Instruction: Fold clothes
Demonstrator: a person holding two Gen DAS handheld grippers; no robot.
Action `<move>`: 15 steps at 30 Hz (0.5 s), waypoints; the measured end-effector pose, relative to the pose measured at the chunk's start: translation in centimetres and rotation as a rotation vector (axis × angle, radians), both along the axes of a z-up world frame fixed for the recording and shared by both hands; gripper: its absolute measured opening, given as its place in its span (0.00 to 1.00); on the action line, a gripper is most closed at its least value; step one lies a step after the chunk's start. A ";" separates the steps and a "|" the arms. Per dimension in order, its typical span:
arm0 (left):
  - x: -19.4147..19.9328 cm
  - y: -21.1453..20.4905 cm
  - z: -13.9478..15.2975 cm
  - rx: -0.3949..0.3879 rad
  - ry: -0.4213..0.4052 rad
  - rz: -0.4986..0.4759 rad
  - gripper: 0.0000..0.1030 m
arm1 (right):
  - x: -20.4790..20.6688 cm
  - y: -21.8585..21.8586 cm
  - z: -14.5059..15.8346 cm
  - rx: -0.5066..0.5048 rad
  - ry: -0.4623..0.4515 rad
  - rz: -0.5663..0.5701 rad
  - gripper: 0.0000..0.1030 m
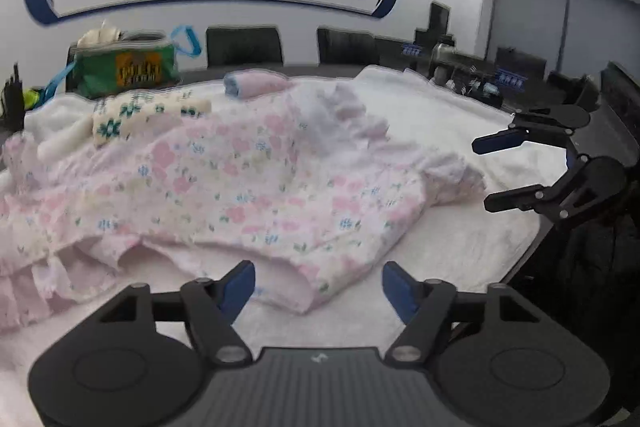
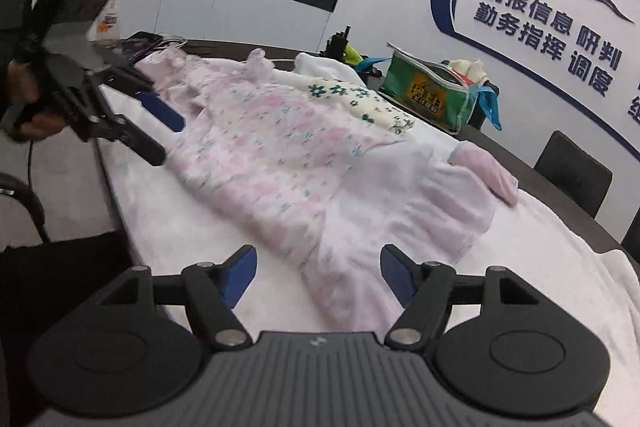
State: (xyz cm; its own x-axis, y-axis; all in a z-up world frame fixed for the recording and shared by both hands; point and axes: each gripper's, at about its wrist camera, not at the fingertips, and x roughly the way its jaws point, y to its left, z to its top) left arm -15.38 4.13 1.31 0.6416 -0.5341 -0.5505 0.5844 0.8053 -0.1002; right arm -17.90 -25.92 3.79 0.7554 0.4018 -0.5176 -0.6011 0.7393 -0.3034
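A pink floral dress (image 1: 248,179) (image 2: 272,155) lies spread and rumpled on a white blanket (image 1: 440,115) (image 2: 540,267) that covers the table. My left gripper (image 1: 318,281) is open, and the dress's near hem lies between its blue pads without touching them. In the right wrist view the left gripper (image 2: 170,141) sits at the dress's far left edge, held by a hand. My right gripper (image 2: 318,267) is open over the pale pink end of the dress, its pads off the cloth. From the left wrist view, the right gripper (image 1: 480,173) hangs beside the dress's ruffled right end.
A folded cream cloth with green flowers (image 1: 148,115) (image 2: 360,99) and a rolled pink and blue cloth (image 1: 256,83) (image 2: 488,171) lie behind the dress. A green bag (image 1: 124,67) (image 2: 432,95), a bottle (image 2: 112,3) and a phone (image 2: 140,43) stand at the table's edges. Dark chairs (image 1: 244,45) line the far side.
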 end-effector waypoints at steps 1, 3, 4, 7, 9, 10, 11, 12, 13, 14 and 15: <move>0.3 0.2 -0.1 -0.008 0.023 0.001 0.19 | 0.3 0.0 -0.4 -0.001 -0.002 -0.008 0.66; 1.2 0.8 -0.5 -0.032 0.063 0.016 0.01 | 1.4 -0.1 -1.2 0.004 0.000 -0.029 0.40; 1.6 1.3 -0.5 -0.047 0.054 0.030 0.00 | 2.1 -0.2 -1.6 0.009 0.009 -0.036 0.27; 1.3 2.5 1.3 -0.113 0.029 0.045 0.00 | 3.7 -0.3 -1.4 -0.007 -0.010 -0.074 0.04; 0.8 3.4 3.0 -0.176 0.014 0.033 0.00 | 2.8 -0.6 0.3 -0.016 -0.071 -0.059 0.03; 0.3 3.7 3.7 -0.197 0.002 0.022 0.00 | 1.9 -0.8 1.3 -0.018 -0.099 -0.049 0.03; -0.3 3.7 4.2 -0.203 -0.001 0.010 0.00 | 1.0 -1.0 2.4 -0.020 -0.128 -0.040 0.03; -0.8 3.6 4.4 -0.194 0.000 -0.008 0.00 | 0.1 -1.1 3.4 -0.023 -0.154 -0.032 0.03; -1.3 3.4 4.5 -0.184 0.001 -0.025 0.00 | -0.7 -1.3 4.0 -0.031 -0.161 -0.032 0.03; -1.7 3.3 4.5 -0.173 0.009 -0.041 0.00 | -1.4 -1.5 4.5 -0.039 -0.140 -0.024 0.03; -1.8 3.3 3.9 -0.161 0.030 -0.050 0.00 | -2.1 -1.6 4.8 -0.049 -0.115 -0.017 0.03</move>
